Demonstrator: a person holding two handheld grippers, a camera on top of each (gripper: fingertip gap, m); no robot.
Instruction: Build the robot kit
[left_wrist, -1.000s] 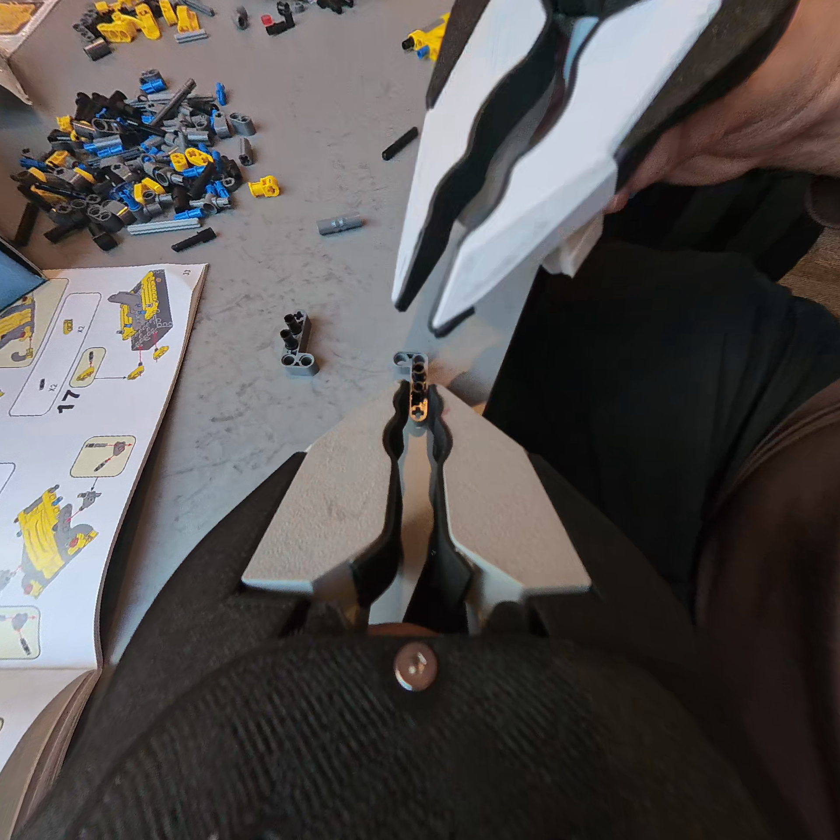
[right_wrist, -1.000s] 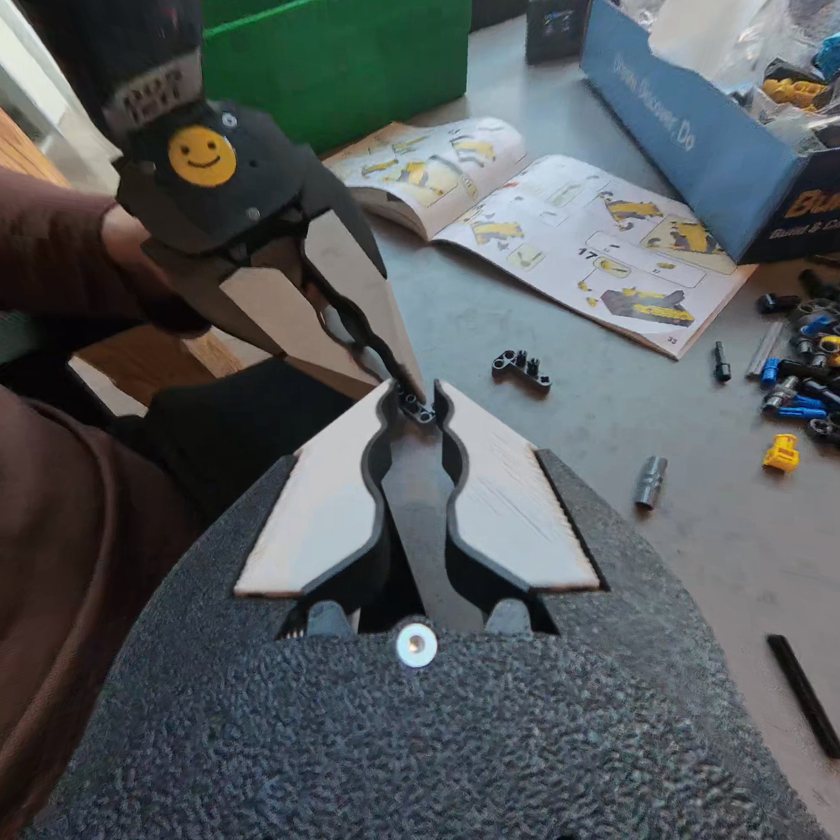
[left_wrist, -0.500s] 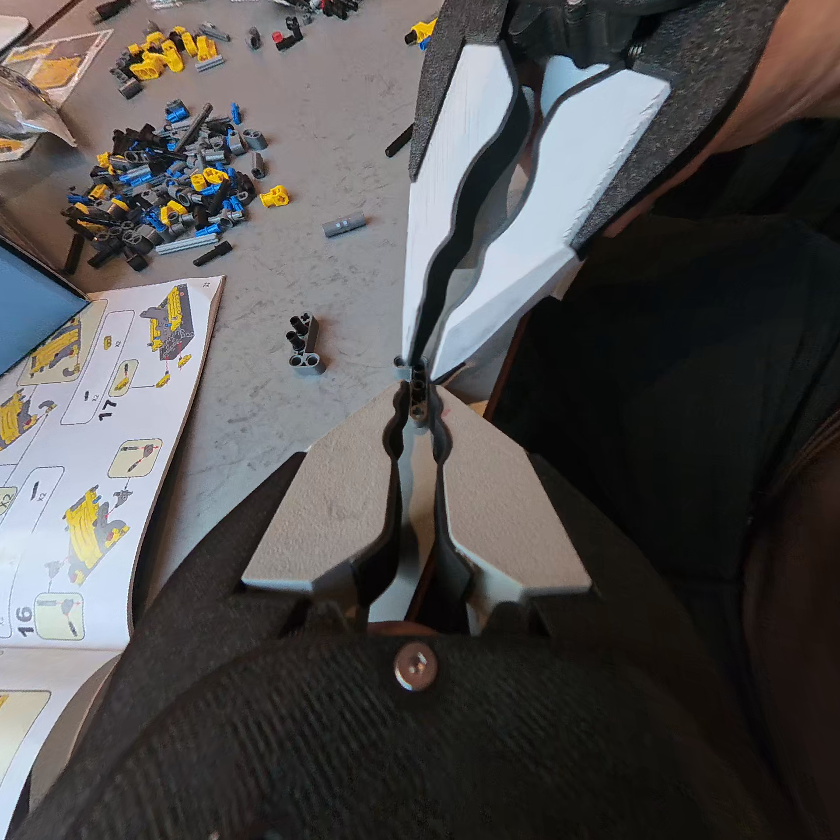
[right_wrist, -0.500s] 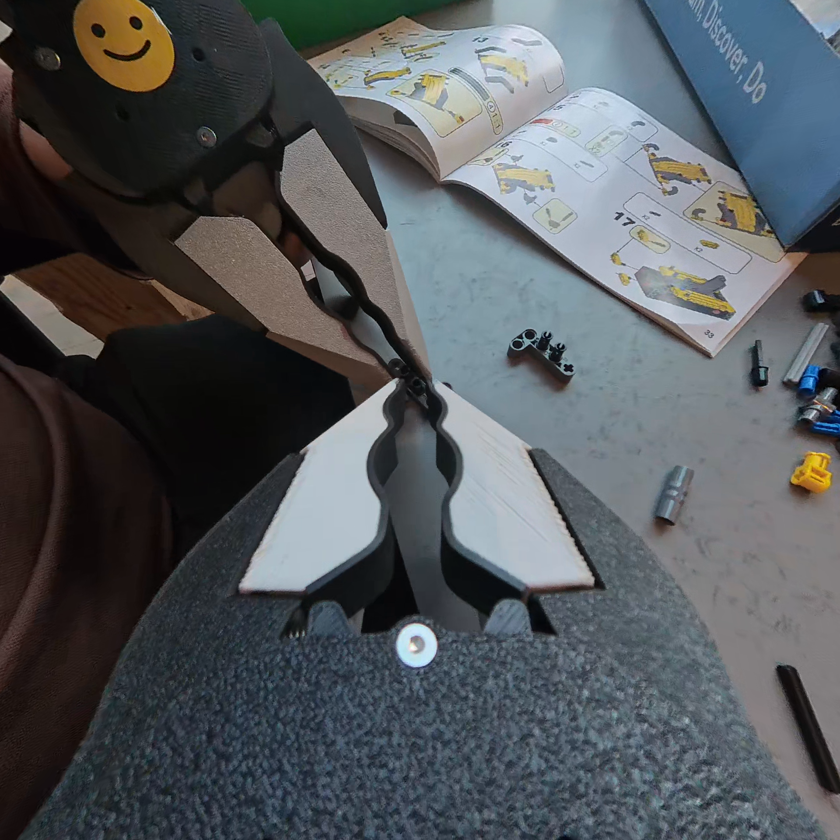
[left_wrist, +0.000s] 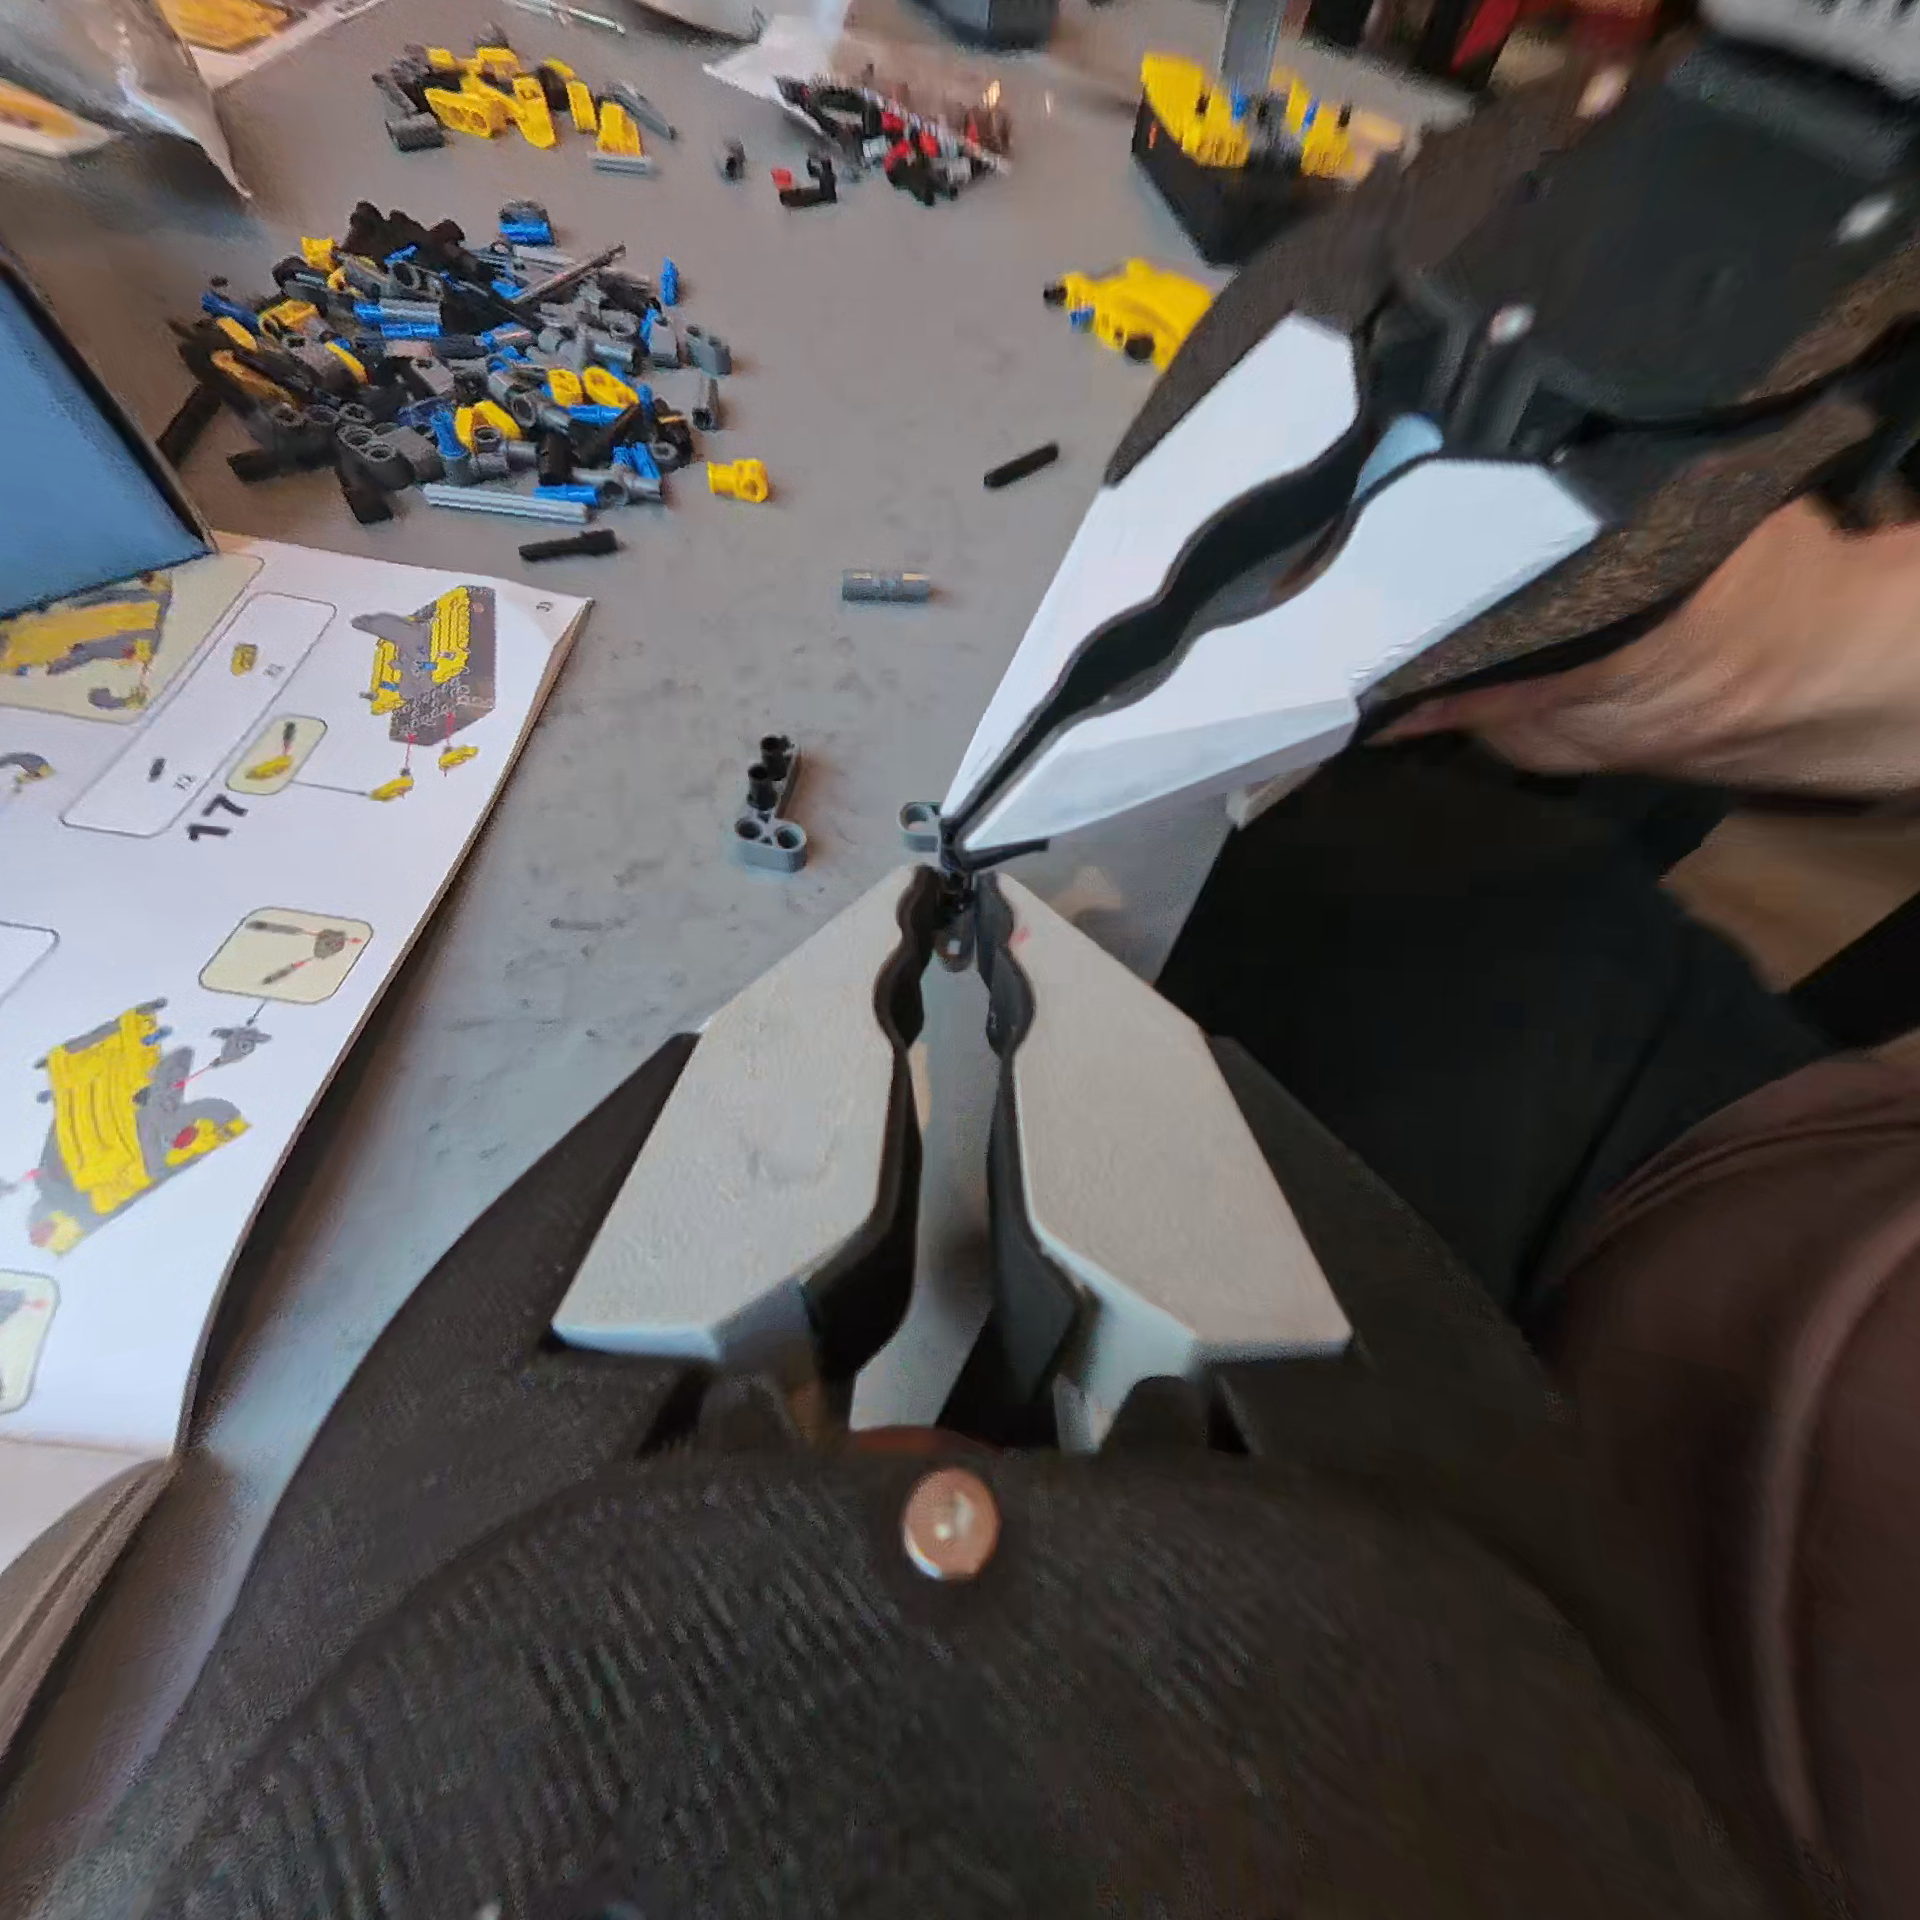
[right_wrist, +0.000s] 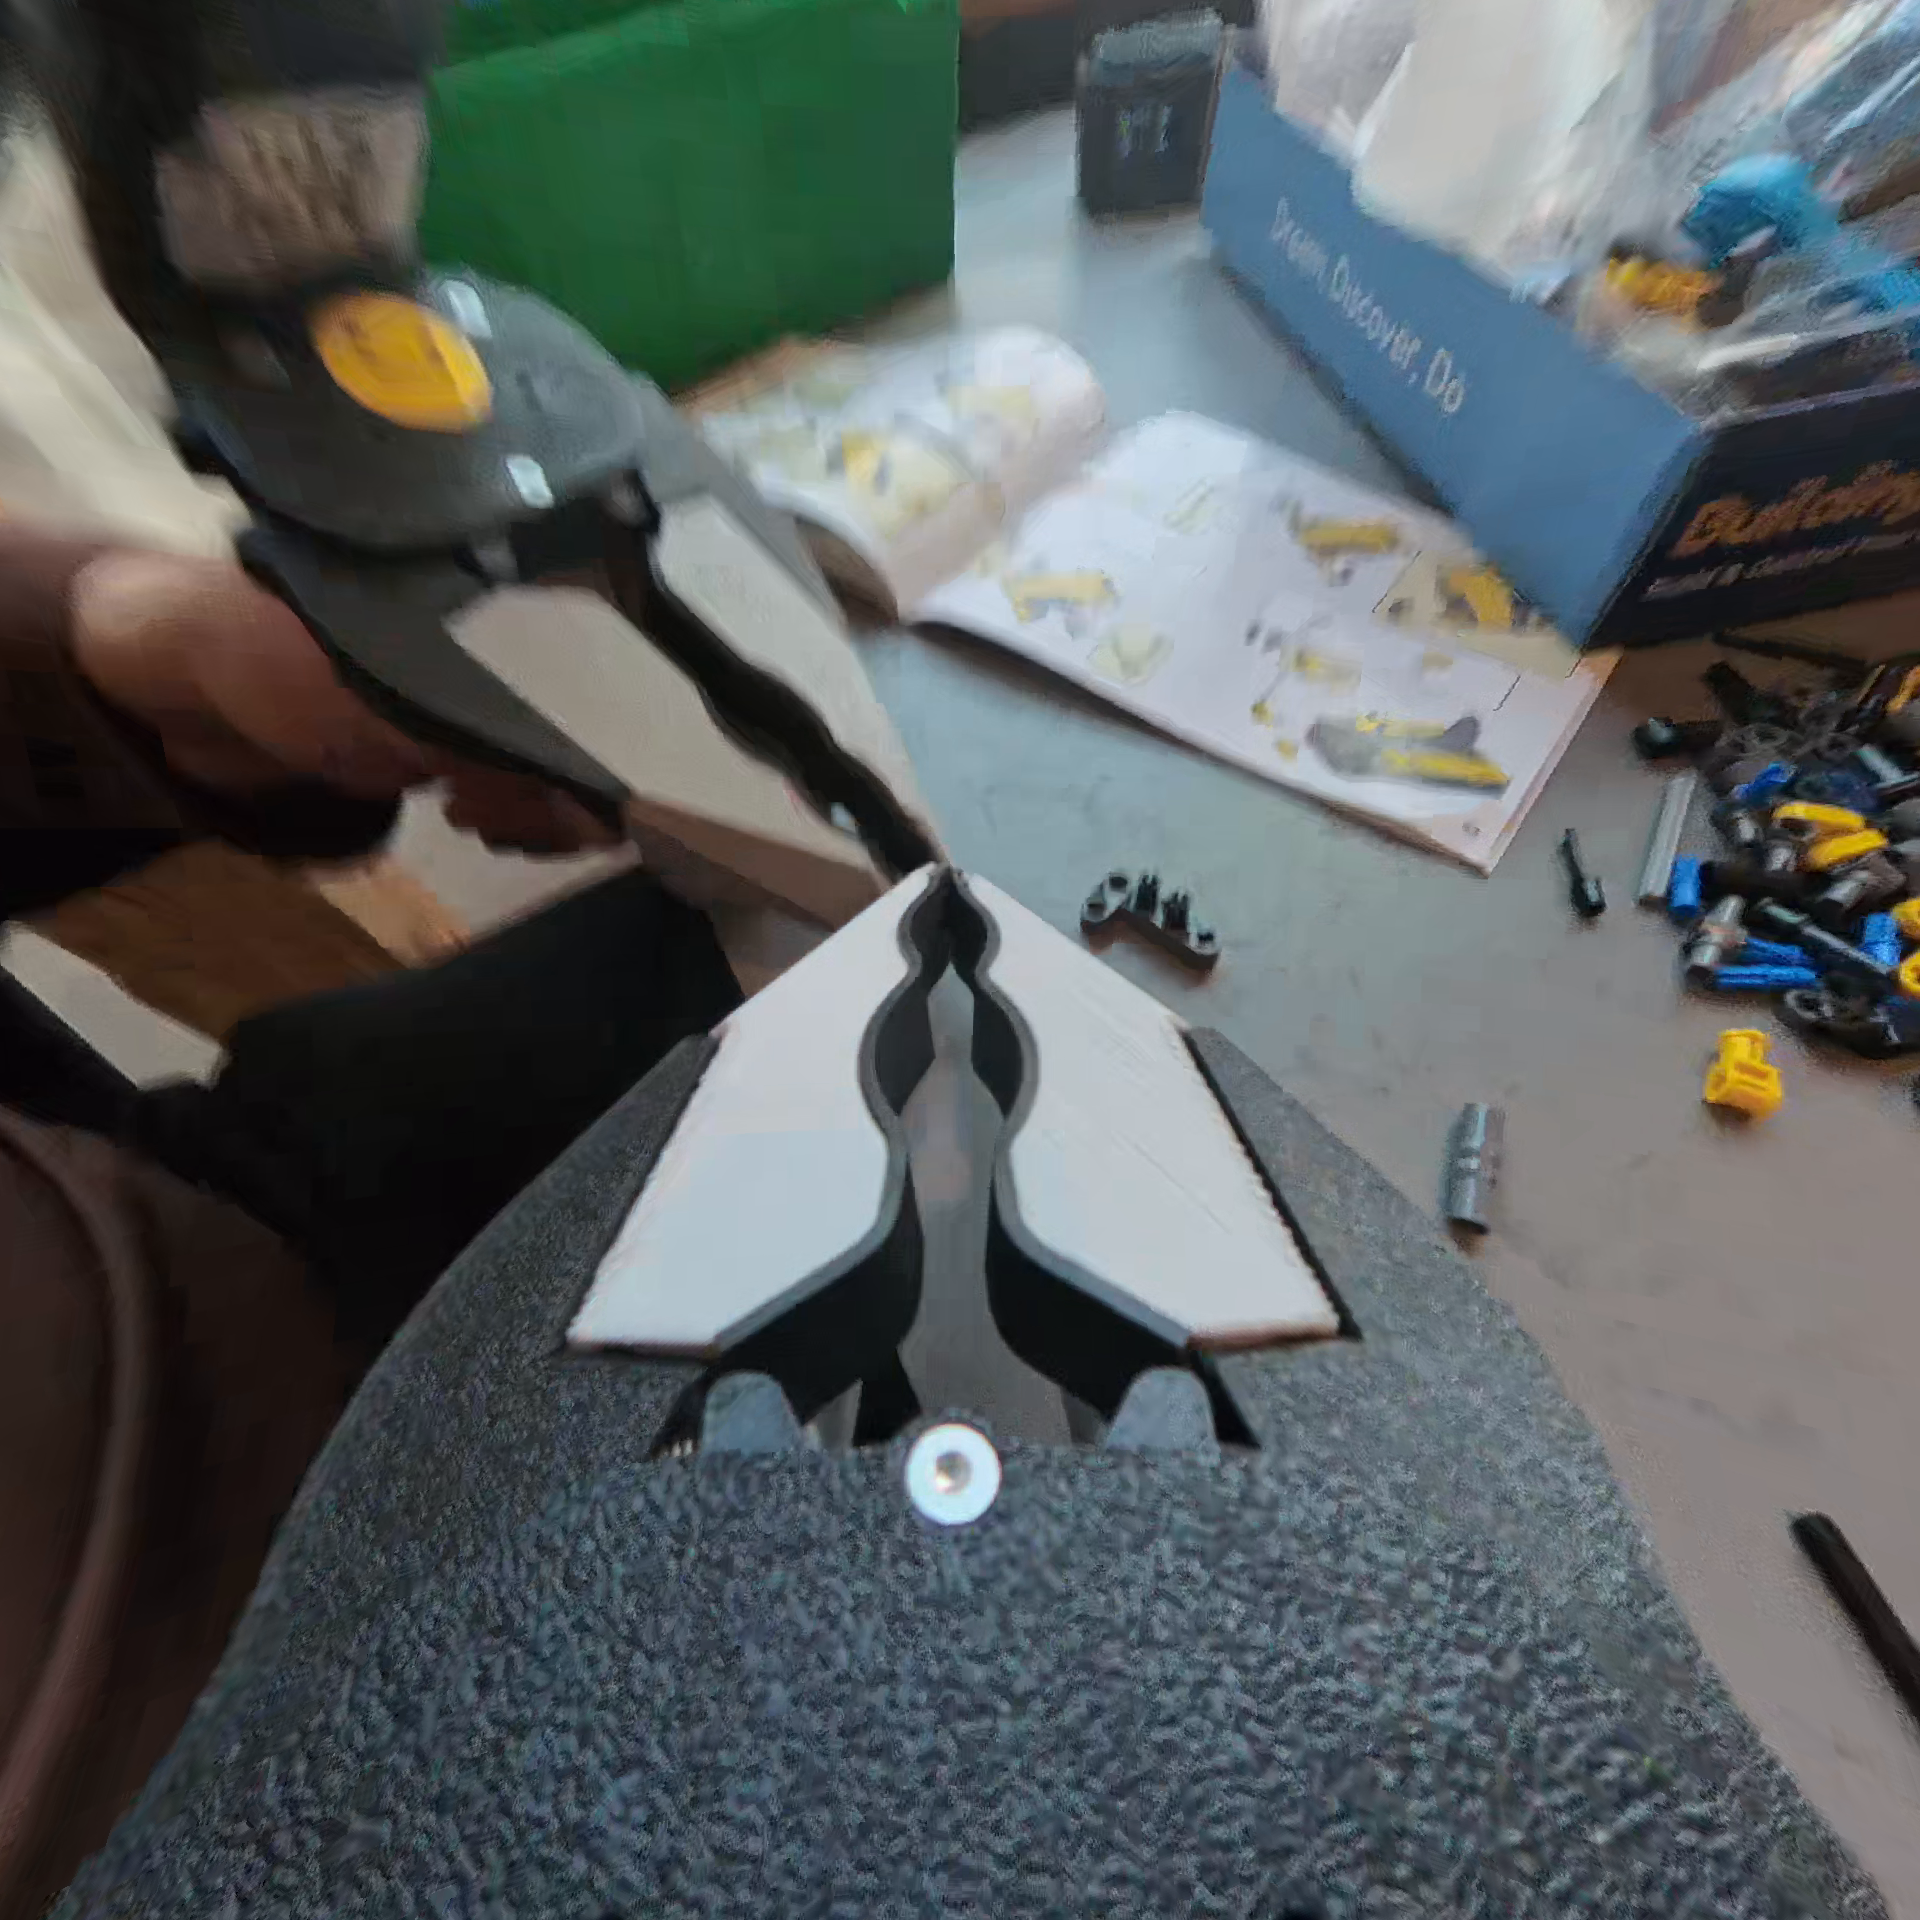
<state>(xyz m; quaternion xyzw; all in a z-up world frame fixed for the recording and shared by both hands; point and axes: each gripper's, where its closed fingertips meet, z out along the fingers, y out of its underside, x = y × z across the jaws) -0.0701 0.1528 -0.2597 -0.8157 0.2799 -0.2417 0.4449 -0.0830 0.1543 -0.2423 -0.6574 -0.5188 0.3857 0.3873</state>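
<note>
In the left wrist view my left gripper (left_wrist: 951, 904) is shut on a small grey piece with black pins (left_wrist: 953, 935), held in the air over the table's near edge. My right gripper (left_wrist: 943, 836) comes in from the upper right, tip to tip with the left. It is shut on the same piece's far end, and a grey ring (left_wrist: 920, 821) sticks out beside its tips. In the right wrist view my right gripper (right_wrist: 948, 881) has its fingers pressed together and the piece is hidden. The left gripper (right_wrist: 909, 836) reaches in from the upper left, held by a hand (right_wrist: 208, 665).
A similar grey-and-black piece (left_wrist: 771, 810) lies on the grey table, also in the right wrist view (right_wrist: 1148, 920). Around it are an open instruction booklet (left_wrist: 260, 831), a pile of small parts (left_wrist: 457, 384), a grey connector (left_wrist: 885, 585), a yellow piece (right_wrist: 1743, 1075), a blue box (right_wrist: 1455, 416) and a black axle (right_wrist: 1860, 1621). The grippers are tip to tip, or close to it. The grey connector (left_wrist: 885, 585) is about 11 centimetres from both grippers' fingertips. Look for it in the right wrist view (right_wrist: 1477, 1180) too.
The right gripper has swung from steeply above to a flatter approach from the right, still meeting the left gripper's tips. Both views have shifted and the right wrist view is blurred by motion.
</note>
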